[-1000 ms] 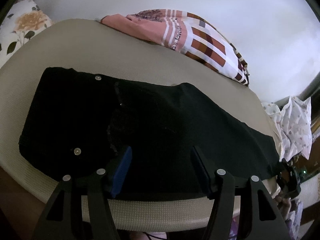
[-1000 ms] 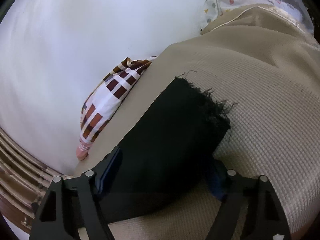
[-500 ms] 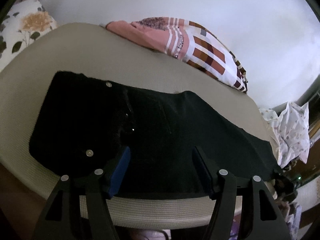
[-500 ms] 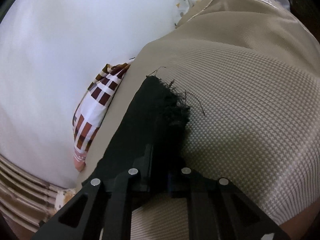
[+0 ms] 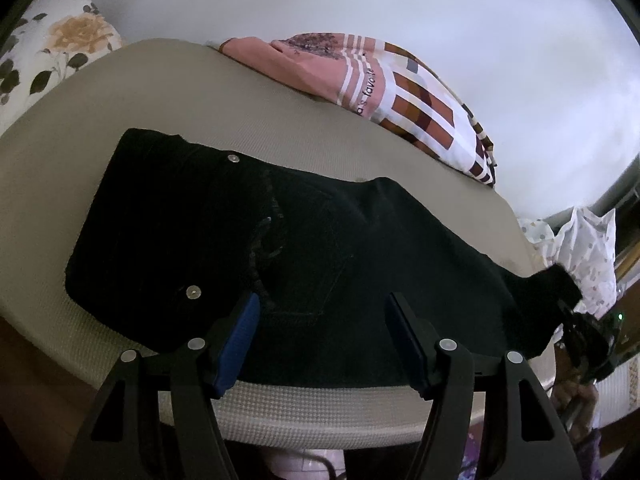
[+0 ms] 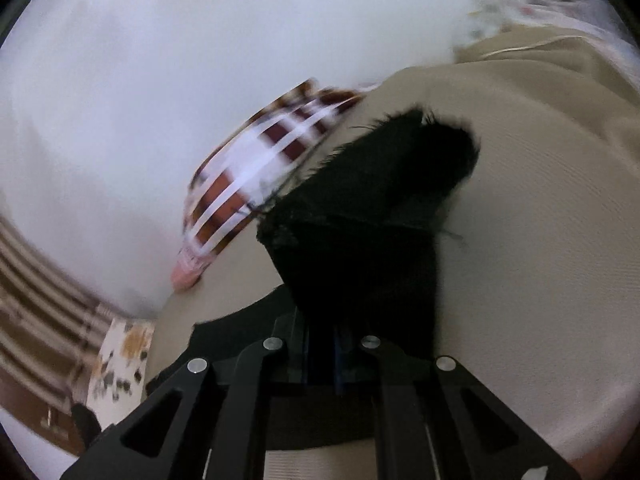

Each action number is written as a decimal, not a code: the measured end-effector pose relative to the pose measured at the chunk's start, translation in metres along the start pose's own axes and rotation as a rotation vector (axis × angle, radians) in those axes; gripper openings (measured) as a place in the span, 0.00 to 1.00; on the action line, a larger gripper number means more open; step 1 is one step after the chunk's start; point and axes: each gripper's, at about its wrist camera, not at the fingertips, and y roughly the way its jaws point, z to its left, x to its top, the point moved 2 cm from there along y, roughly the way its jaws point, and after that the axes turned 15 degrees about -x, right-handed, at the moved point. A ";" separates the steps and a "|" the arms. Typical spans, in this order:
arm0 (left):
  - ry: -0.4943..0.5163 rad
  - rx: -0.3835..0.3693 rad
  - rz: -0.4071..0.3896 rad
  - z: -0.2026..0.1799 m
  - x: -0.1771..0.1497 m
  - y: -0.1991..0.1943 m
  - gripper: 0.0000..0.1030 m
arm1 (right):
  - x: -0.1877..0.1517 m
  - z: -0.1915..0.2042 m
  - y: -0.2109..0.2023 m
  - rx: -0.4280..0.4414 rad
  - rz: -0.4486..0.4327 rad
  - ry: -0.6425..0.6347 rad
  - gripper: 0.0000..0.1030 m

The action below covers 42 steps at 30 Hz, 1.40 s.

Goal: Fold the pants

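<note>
right wrist: right claw (image 6: 320, 354) pinches pants (image 6: 360, 248) hem (left claw (image 5: 322, 336) wide).

A plain white wall (image 5: 440, 8) fills the back under soft, dim light. Against it, on a beige textured bed (image 5: 160, 92), lies a pink and brown checked pillow (image 5: 400, 92). A floral pillow (image 5: 52, 44) sits at the far left, and dotted white bedding (image 5: 580, 240) bunches at the right.
</note>
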 end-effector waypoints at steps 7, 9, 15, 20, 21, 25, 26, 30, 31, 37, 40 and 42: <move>-0.032 -0.002 0.001 0.009 -0.004 -0.004 0.65 | -0.039 0.076 0.050 0.064 0.114 -0.130 0.09; -0.039 -0.004 0.007 0.011 -0.006 -0.003 0.65 | -0.053 0.088 0.060 0.072 0.146 -0.155 0.09; -0.041 -0.007 0.033 0.015 -0.011 0.001 0.66 | -0.087 0.118 0.079 0.108 0.221 -0.202 0.09; -0.029 -0.011 0.047 0.013 -0.013 0.003 0.66 | -0.095 0.129 0.080 0.129 0.233 -0.223 0.09; -0.026 -0.010 0.048 0.013 -0.013 0.003 0.66 | -0.098 0.135 0.081 0.133 0.234 -0.232 0.09; -0.017 -0.009 0.057 0.012 -0.014 0.003 0.66 | -0.111 0.150 0.083 0.168 0.247 -0.273 0.09; -0.016 -0.009 0.060 0.012 -0.014 0.003 0.66 | -0.116 0.153 0.082 0.178 0.252 -0.284 0.09; -0.015 -0.007 0.064 0.012 -0.014 0.004 0.66 | -0.132 0.161 0.084 0.205 0.274 -0.329 0.10; -0.016 -0.007 0.067 0.012 -0.014 0.004 0.66 | -0.136 0.161 0.085 0.207 0.281 -0.337 0.10; -0.023 -0.003 0.083 0.014 -0.018 0.005 0.66 | -0.148 0.163 0.086 0.221 0.301 -0.381 0.10; -0.020 -0.003 0.089 0.014 -0.018 0.006 0.66 | -0.153 0.167 0.084 0.223 0.305 -0.425 0.10; -0.017 -0.001 0.094 0.014 -0.019 0.006 0.66 | -0.158 0.171 0.083 0.224 0.310 -0.457 0.10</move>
